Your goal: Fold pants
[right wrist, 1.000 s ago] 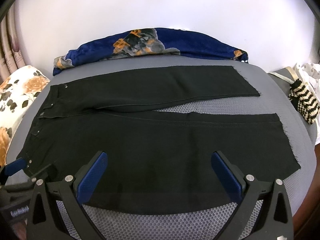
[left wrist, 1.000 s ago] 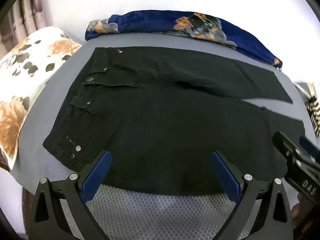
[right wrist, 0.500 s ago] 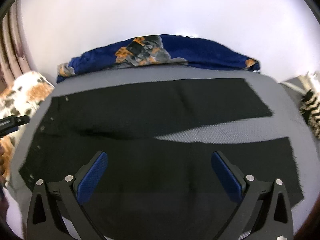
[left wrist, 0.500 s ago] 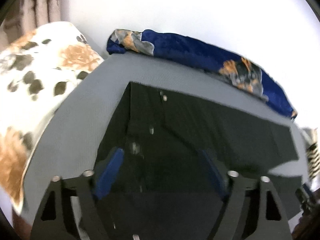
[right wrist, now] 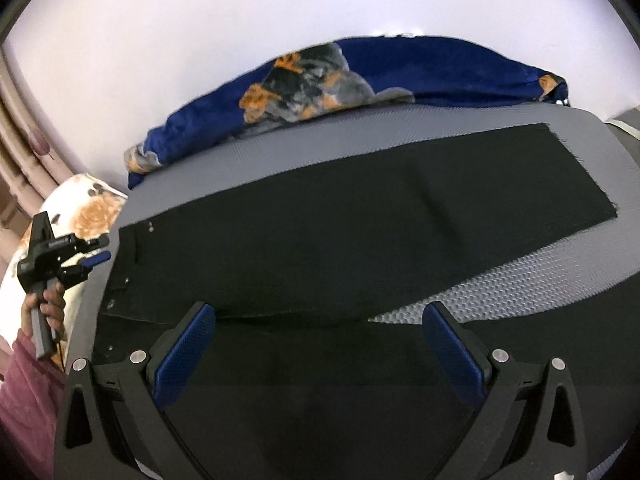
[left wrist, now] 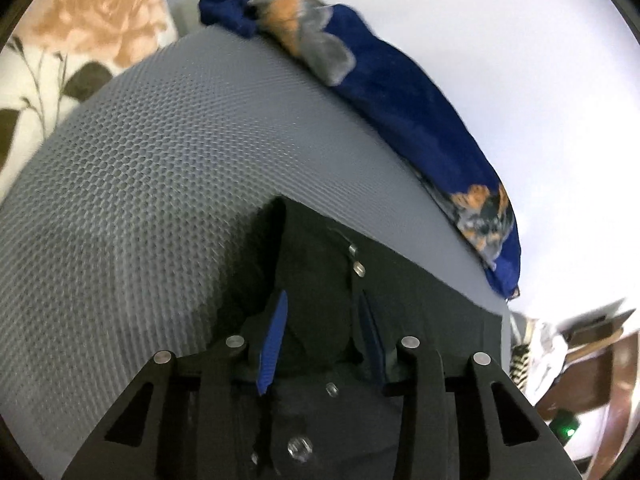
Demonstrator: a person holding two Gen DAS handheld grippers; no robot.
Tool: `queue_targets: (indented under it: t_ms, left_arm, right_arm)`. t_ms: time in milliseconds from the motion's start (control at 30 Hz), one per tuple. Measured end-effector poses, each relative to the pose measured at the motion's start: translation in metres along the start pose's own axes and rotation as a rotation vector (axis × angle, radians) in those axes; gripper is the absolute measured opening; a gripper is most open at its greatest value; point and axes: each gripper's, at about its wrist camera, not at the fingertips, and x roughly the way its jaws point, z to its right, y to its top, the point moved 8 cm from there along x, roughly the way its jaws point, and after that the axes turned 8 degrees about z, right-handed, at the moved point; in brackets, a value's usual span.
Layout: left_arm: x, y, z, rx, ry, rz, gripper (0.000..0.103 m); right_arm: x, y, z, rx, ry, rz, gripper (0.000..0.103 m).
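1. At the left end of the grey mat (left wrist: 132, 184), my left gripper (left wrist: 320, 320) now sits over the waistband of the black pants (right wrist: 320, 248). A second ago it hovered wide open above the middle of the garment. Its jaws are closing, the waistband fabric lies between the blue pads (left wrist: 276, 336), and they do not look pressed tight yet.
2. My right gripper (right wrist: 320, 344) has slid further over the legs. Its jaws stand wide apart, holding nothing, above the spot where the two legs split and the mat shows through.
3. The pants lie flat along the mat, waistband at the left end with its rivets (left wrist: 358, 269) showing, both leg hems reaching the right end. No fold is made yet.
4. I judge this as the start of the first fold: the left side is taking hold at the waist, and the right side has yet to find a grip on a leg.
5. Along the far edge of the mat lies a blue floral cloth (right wrist: 360, 76), just touching the mat but clear of the pants.
6. Off the left end sits a floral pillow (left wrist: 76, 40), close to my left hand (right wrist: 48, 308).
7. Neither blocks the fold; the far leg's hem nearest the blue cloth leaves little room.
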Motion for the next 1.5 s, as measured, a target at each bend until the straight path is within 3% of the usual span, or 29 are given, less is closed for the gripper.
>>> queue_targets:
  t_ms: [100, 233, 600, 767, 800, 867, 900, 1133, 1200, 1333, 1500]
  left_arm:
    - [0.008, 0.007, -0.012, -0.004, 0.015, -0.004, 0.038]
    - [0.021, 0.009, -0.014, -0.014, -0.040, -0.035, 0.038]
    - [0.054, 0.019, 0.013, 0.080, -0.109, -0.089, 0.038]
    - [0.069, 0.023, 0.016, 0.034, -0.145, -0.077, 0.037]
    - [0.071, 0.023, 0.018, 0.021, -0.147, -0.069, 0.034]
    - [0.073, 0.023, 0.021, 0.036, -0.118, -0.051, 0.008]
    - [0.073, 0.022, 0.025, 0.043, -0.116, -0.044, 0.008]
    - [0.011, 0.008, 0.085, 0.182, -0.247, 0.065, 0.008]
    - [-0.005, 0.000, 0.098, 0.214, -0.281, 0.075, 0.008]
    - [-0.032, -0.018, 0.115, 0.265, -0.350, 0.084, 0.008]
    - [-0.052, -0.029, 0.120, 0.298, -0.384, 0.101, 0.008]
  right_arm:
    - [0.016, 0.000, -0.006, -0.013, -0.004, -0.025, 0.103]
    - [0.034, 0.000, -0.015, -0.023, -0.001, -0.050, 0.103]
    - [0.073, 0.020, -0.034, -0.099, 0.022, -0.067, 0.103]
    - [0.090, 0.031, -0.041, -0.176, 0.049, -0.070, 0.103]
    - [0.094, 0.034, -0.043, -0.202, 0.057, -0.075, 0.103]
    - [0.101, 0.040, -0.046, -0.250, 0.086, -0.085, 0.103]
    - [0.106, 0.045, -0.047, -0.288, 0.102, -0.094, 0.103]
    - [0.129, 0.076, -0.056, -0.568, 0.222, -0.157, 0.103]
    - [0.138, 0.084, -0.062, -0.644, 0.292, -0.211, 0.103]
    - [0.155, 0.091, -0.067, -0.724, 0.371, -0.298, 0.099]
    - [0.177, 0.092, -0.070, -0.798, 0.432, -0.397, 0.097]
